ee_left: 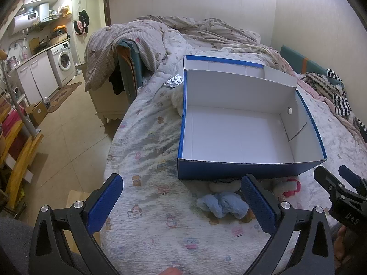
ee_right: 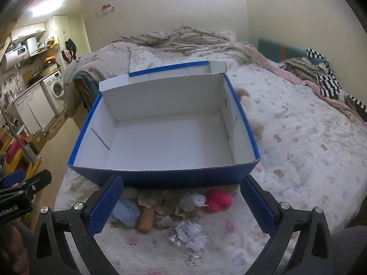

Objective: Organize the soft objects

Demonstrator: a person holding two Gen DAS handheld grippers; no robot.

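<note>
An open blue box (ee_left: pixel 240 170) with a white inside stands on the bed; it also shows in the right wrist view (ee_right: pixel 160 178). In front of it lies a pile of soft things: a light blue cloth (ee_left: pixel 223 204) (ee_right: pixel 126 213), a pink toy (ee_right: pixel 218 200) (ee_left: pixel 292 186), a grey-white roll (ee_right: pixel 190 201), an orange-brown roll (ee_right: pixel 146 218) and beige lace fabric (ee_right: pixel 151 199). My left gripper (ee_left: pixel 181 204) is open and empty, just left of the blue cloth. My right gripper (ee_right: pixel 181 204) is open and empty above the pile.
Crumpled clear plastic packaging (ee_right: pixel 189 233) lies near the pile. A blister pack of pills (ee_left: pixel 174 80) lies left of the box. A beige plush (ee_right: pixel 250 112) sits right of the box. A rumpled duvet (ee_left: pixel 183 29) and striped clothes (ee_right: pixel 321 75) lie farther back. The bed edge drops to the floor (ee_left: pixel 68 137) on the left.
</note>
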